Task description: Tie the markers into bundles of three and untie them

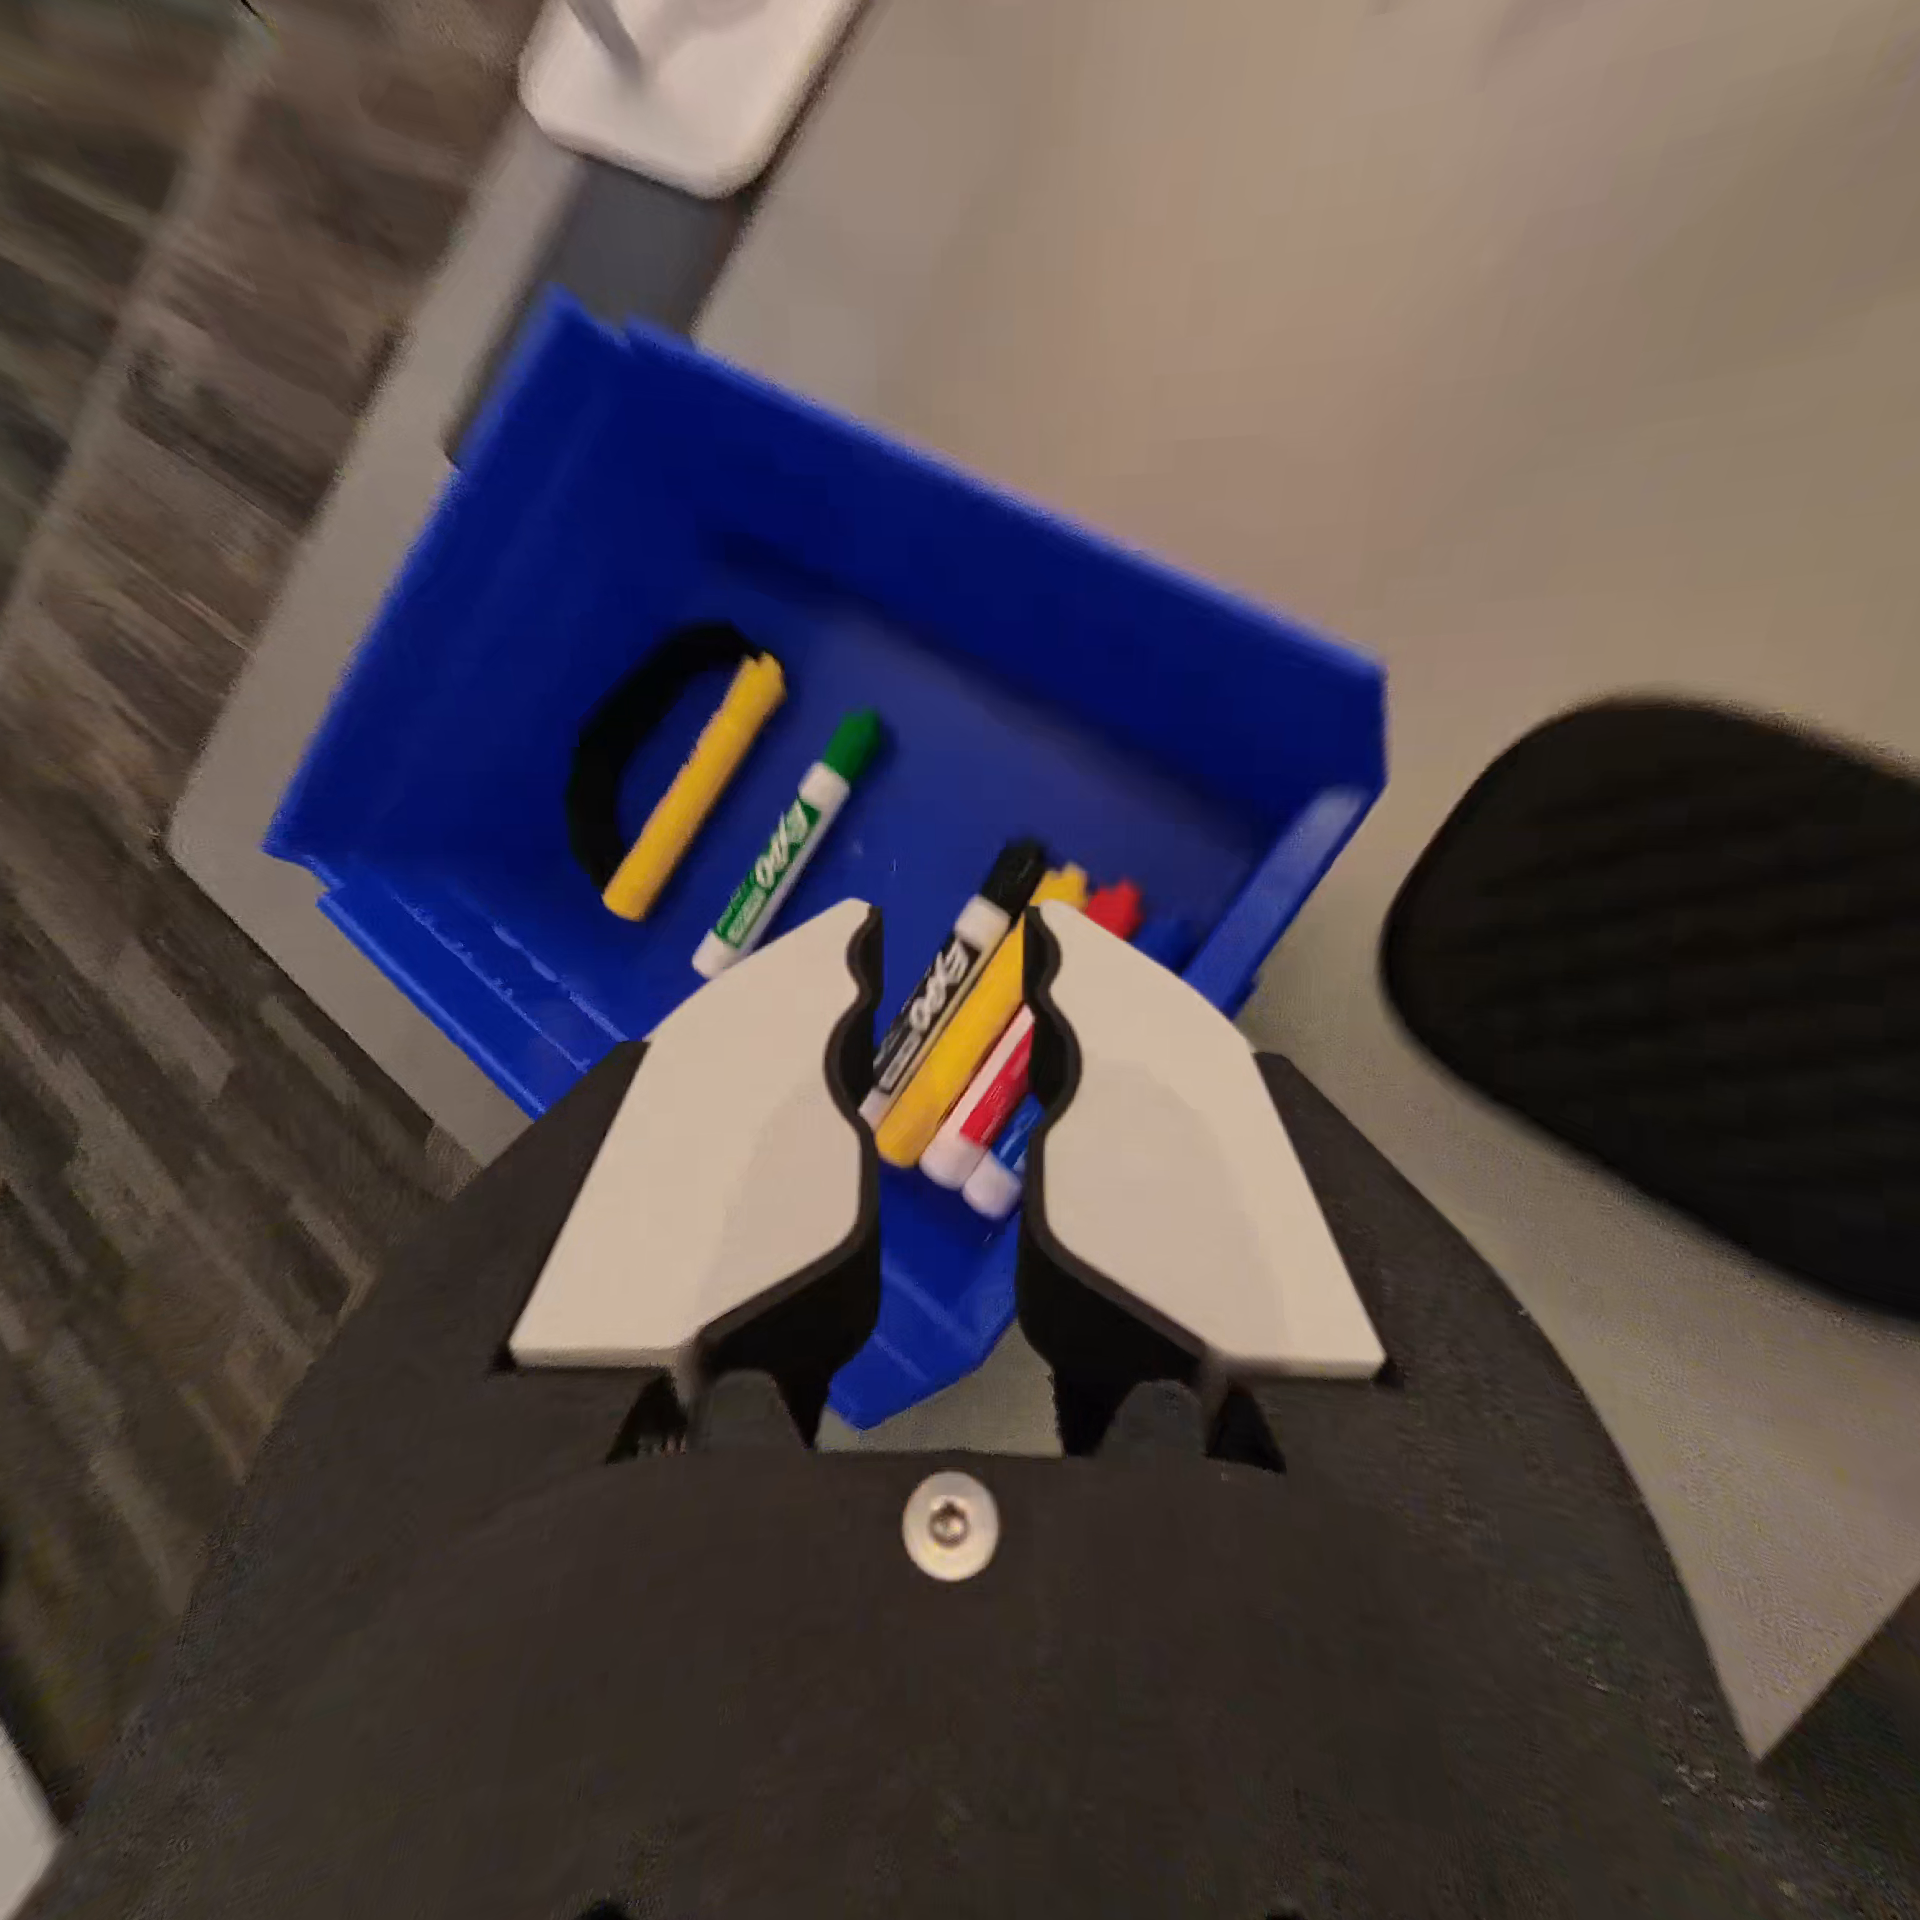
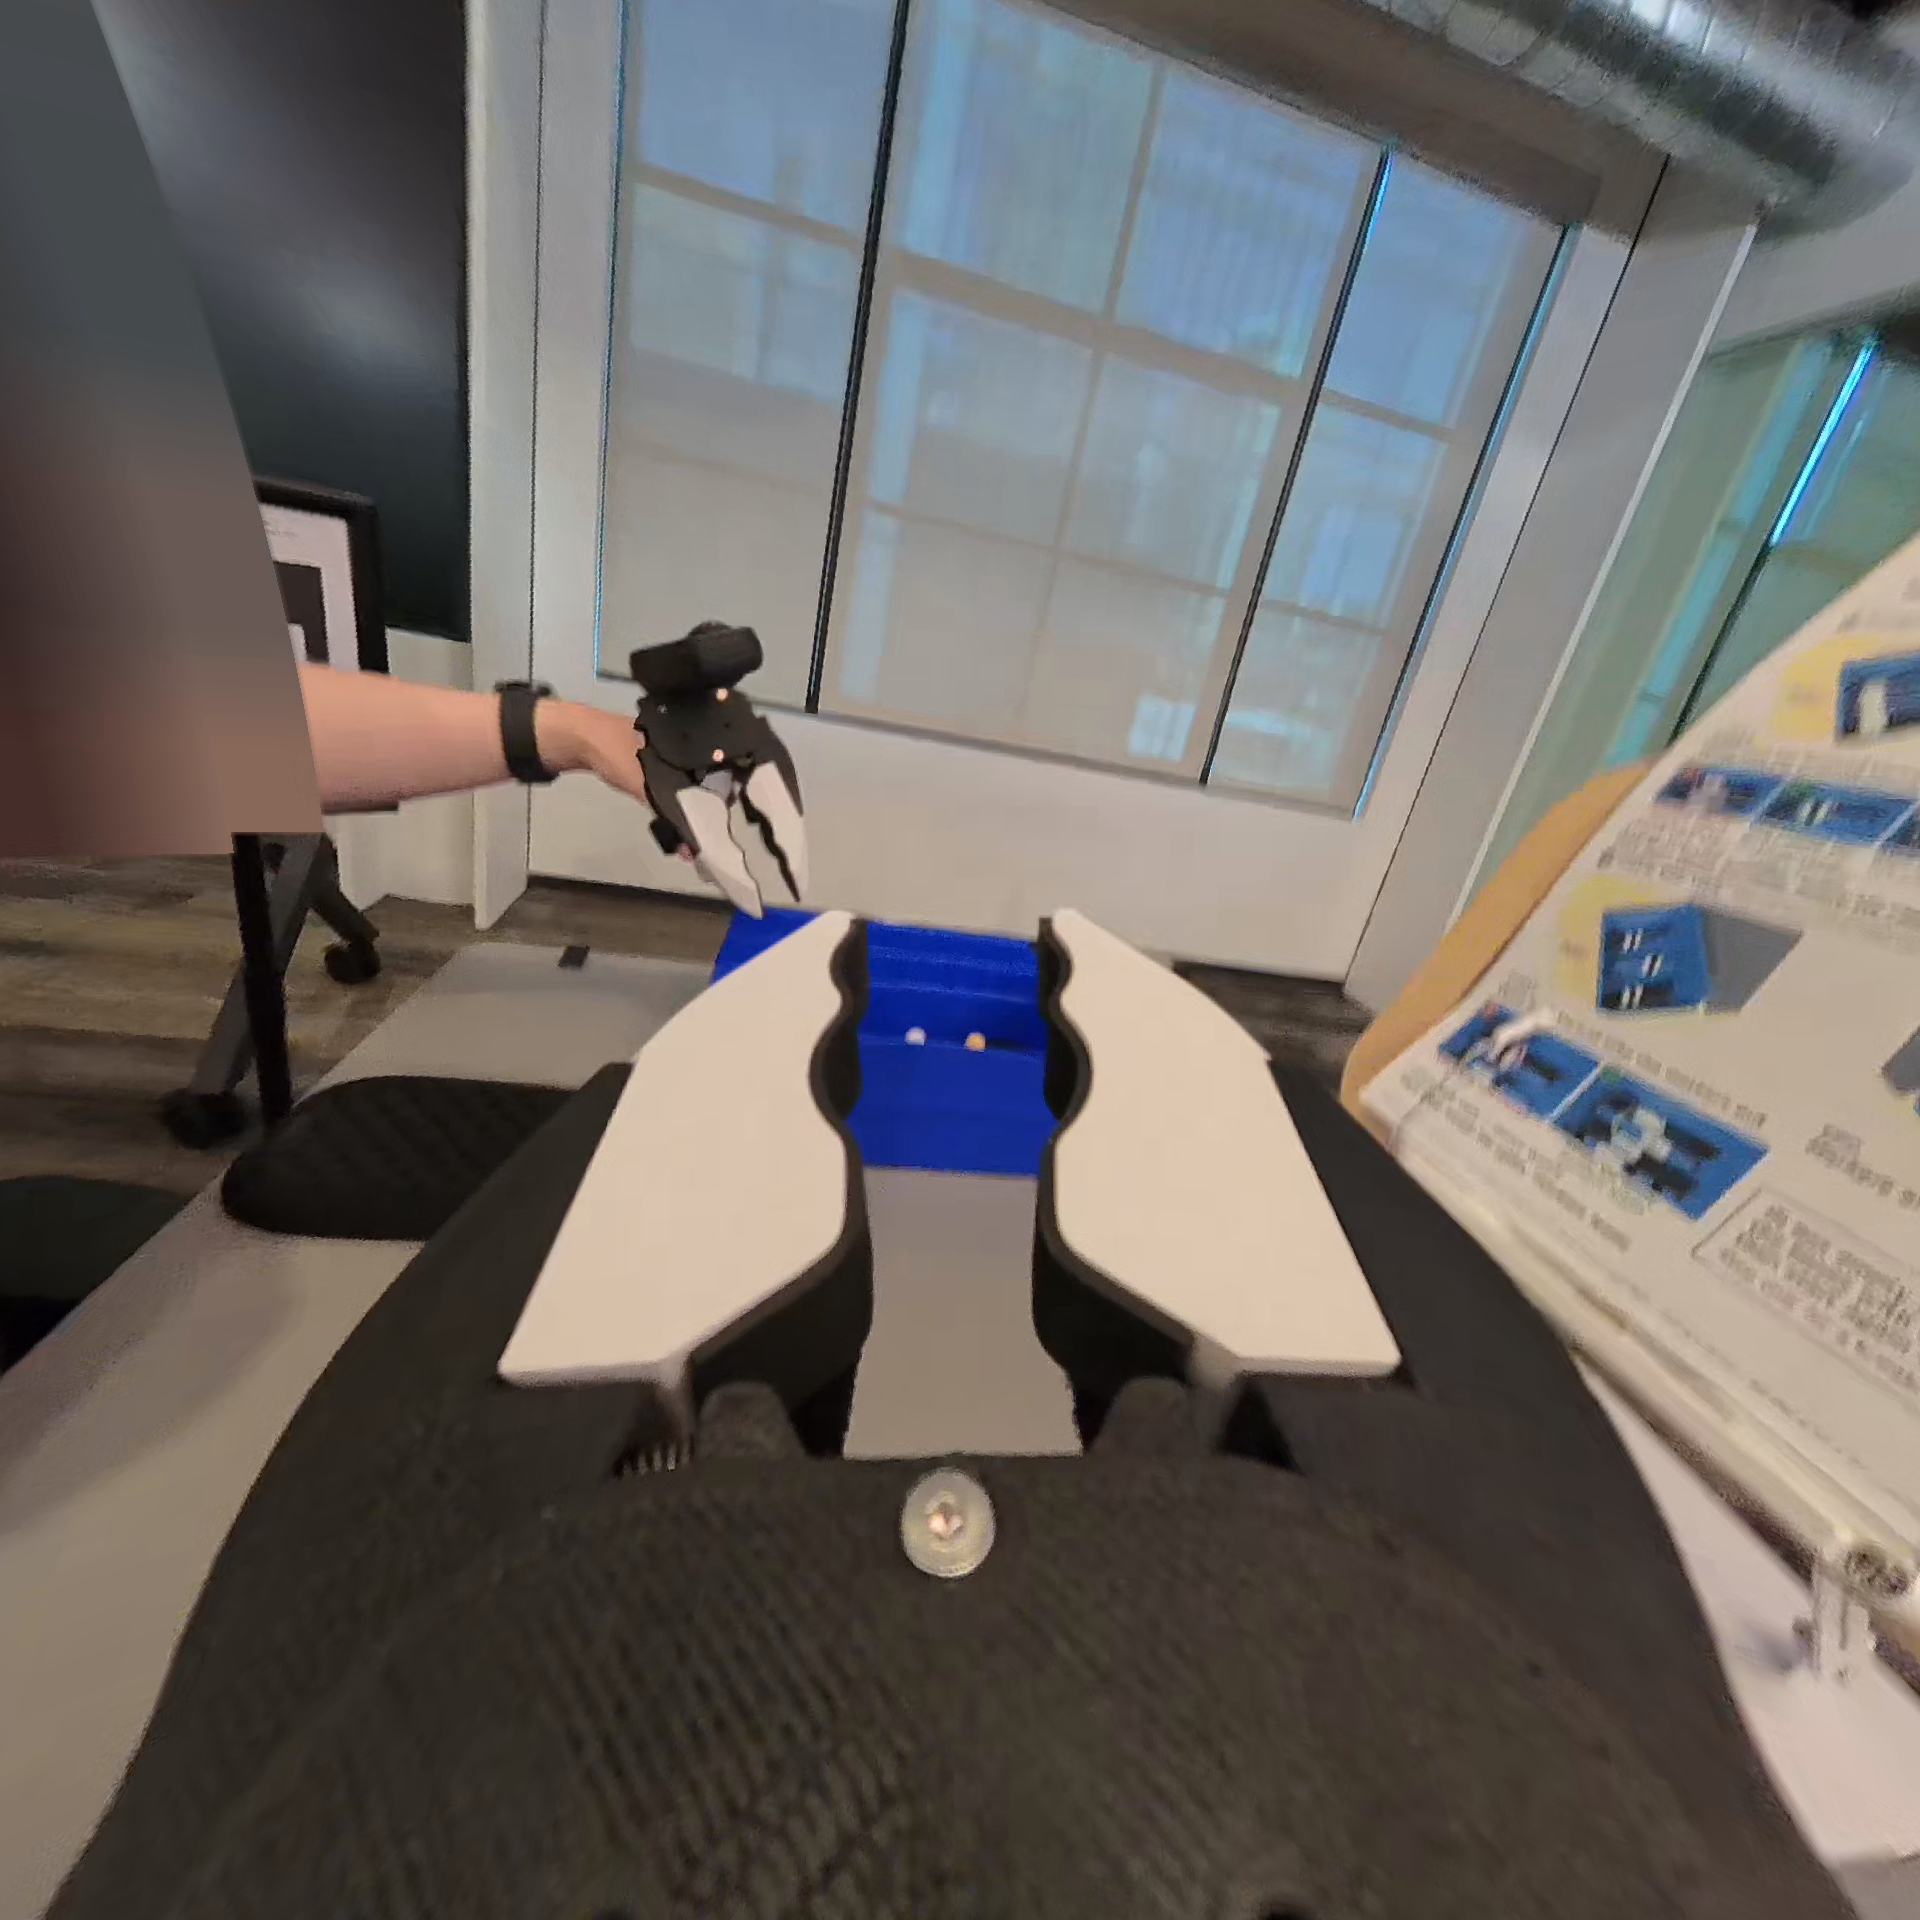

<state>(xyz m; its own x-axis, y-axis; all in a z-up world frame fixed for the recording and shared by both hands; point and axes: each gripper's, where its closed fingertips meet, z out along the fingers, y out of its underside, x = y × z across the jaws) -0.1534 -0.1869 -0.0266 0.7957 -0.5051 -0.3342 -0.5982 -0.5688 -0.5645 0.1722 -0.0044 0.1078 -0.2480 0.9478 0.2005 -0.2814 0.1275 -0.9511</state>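
A blue bin [image 1: 1039,644] sits on the grey table [image 1: 1351,312]. Inside it lie a green marker [image 1: 792,844], a yellow marker [image 1: 694,792] touching a black band [image 1: 623,748], and a pile of markers [image 1: 966,1049]. A black pad [image 1: 1662,987] lies beside the bin. The left gripper [image 1: 954,920] hangs above the bin, jaws apart and empty. The right gripper [image 2: 948,927] points at the bin, jaws apart too.
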